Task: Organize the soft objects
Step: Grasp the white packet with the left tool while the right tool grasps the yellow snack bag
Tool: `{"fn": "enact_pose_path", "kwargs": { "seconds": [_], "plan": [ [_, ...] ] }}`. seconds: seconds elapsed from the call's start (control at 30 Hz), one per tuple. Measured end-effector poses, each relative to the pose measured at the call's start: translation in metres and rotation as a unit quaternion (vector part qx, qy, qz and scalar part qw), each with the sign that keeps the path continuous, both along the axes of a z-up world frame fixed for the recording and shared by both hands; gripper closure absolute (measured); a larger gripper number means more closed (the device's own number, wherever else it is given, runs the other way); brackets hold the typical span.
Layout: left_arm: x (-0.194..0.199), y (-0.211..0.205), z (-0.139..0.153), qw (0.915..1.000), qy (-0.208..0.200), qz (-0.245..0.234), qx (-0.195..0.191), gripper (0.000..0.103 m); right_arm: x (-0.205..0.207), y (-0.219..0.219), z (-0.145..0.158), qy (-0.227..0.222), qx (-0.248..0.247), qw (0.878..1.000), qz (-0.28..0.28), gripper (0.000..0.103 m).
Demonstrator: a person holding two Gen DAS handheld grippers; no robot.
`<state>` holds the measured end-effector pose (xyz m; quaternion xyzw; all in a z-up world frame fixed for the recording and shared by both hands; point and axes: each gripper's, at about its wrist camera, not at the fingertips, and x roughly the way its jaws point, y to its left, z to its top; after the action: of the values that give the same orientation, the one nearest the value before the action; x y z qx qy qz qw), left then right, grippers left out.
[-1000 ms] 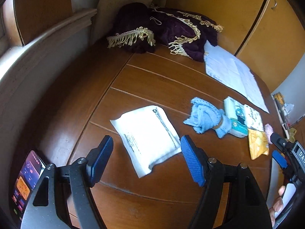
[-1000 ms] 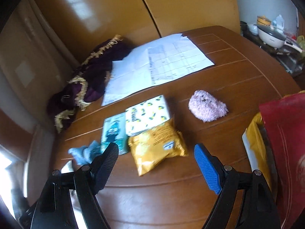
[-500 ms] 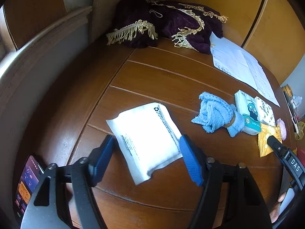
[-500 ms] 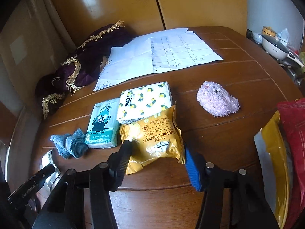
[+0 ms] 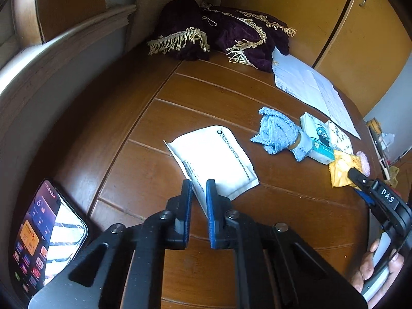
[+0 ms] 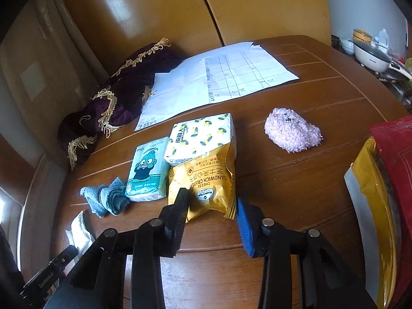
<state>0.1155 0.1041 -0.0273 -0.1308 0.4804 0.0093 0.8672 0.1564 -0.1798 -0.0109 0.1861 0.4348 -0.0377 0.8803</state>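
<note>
My left gripper (image 5: 198, 193) is shut on the near corner of a white soft pouch (image 5: 215, 158) lying on the wooden table. My right gripper (image 6: 212, 204) has closed on the near end of a yellow cracker bag (image 6: 206, 180), its pads at both sides of the bag. A rolled blue cloth (image 5: 278, 134) lies right of the pouch and shows in the right wrist view (image 6: 106, 198). Two tissue packs, one teal (image 6: 148, 170) and one lemon-printed (image 6: 200, 135), lie beside the bag. A pink fuzzy toy (image 6: 292, 130) sits to the right.
A purple fringed cloth (image 5: 221, 32) lies at the back of the table (image 5: 231, 90). White paper sheets (image 6: 213, 81) lie behind the packs. A phone (image 5: 43, 234) sits near left. Red and yellow bags (image 6: 386, 180) stand at the right edge. Cabinets stand behind.
Both grippers moved forward and closed: the left one shut on the white pouch's corner, the right one closed onto the yellow cracker bag.
</note>
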Motion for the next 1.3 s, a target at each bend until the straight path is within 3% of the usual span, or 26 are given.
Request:
{"fn": "enact_pose_path", "kwargs": {
  "seconds": [0.07, 0.13, 0.17, 0.27, 0.43, 0.57, 0.73, 1.0, 1.2, 1.3],
  "plan": [
    [0.002, 0.001, 0.0, 0.9996, 0.002, -0.013, -0.025, 0.082, -0.001, 0.0, 0.0, 0.0, 0.003, 1.0, 0.0, 0.066],
    [0.007, 0.0, 0.0, 0.9994, 0.007, -0.017, -0.03, 0.034, -0.001, 0.0, 0.0, 0.0, 0.005, 1.0, 0.0, 0.066],
    [0.009, 0.0, 0.002, 0.9993, -0.003, -0.013, -0.035, 0.031, -0.001, 0.0, -0.001, 0.0, 0.007, 1.0, -0.001, 0.066],
    [0.019, -0.005, 0.004, 0.9998, -0.005, 0.0, -0.018, 0.031, -0.002, -0.001, -0.001, -0.001, 0.012, 1.0, -0.002, 0.066],
    [0.043, -0.014, -0.002, 0.9992, 0.026, 0.03, 0.005, 0.031, -0.002, -0.002, -0.002, -0.001, 0.015, 1.0, -0.002, 0.065],
    [0.047, -0.028, -0.006, 0.9976, 0.029, 0.033, 0.054, 0.031, -0.002, -0.001, -0.002, -0.001, 0.012, 1.0, 0.0, 0.065],
    [0.032, -0.034, -0.005, 0.997, 0.004, -0.003, 0.077, 0.056, -0.002, 0.003, -0.002, -0.001, 0.005, 1.0, 0.005, 0.063],
    [-0.002, -0.041, -0.004, 0.991, -0.023, -0.109, 0.074, 0.055, -0.004, 0.007, -0.003, 0.0, -0.001, 1.0, 0.013, 0.063],
    [-0.004, -0.044, -0.003, 0.9933, -0.022, -0.09, 0.069, 0.047, -0.003, 0.011, -0.002, 0.002, -0.017, 1.0, 0.015, 0.066],
    [-0.01, -0.048, -0.002, 0.9926, -0.029, -0.095, 0.07, 0.059, -0.005, 0.01, -0.002, 0.0, -0.016, 1.0, 0.017, 0.068]
  ]
}}
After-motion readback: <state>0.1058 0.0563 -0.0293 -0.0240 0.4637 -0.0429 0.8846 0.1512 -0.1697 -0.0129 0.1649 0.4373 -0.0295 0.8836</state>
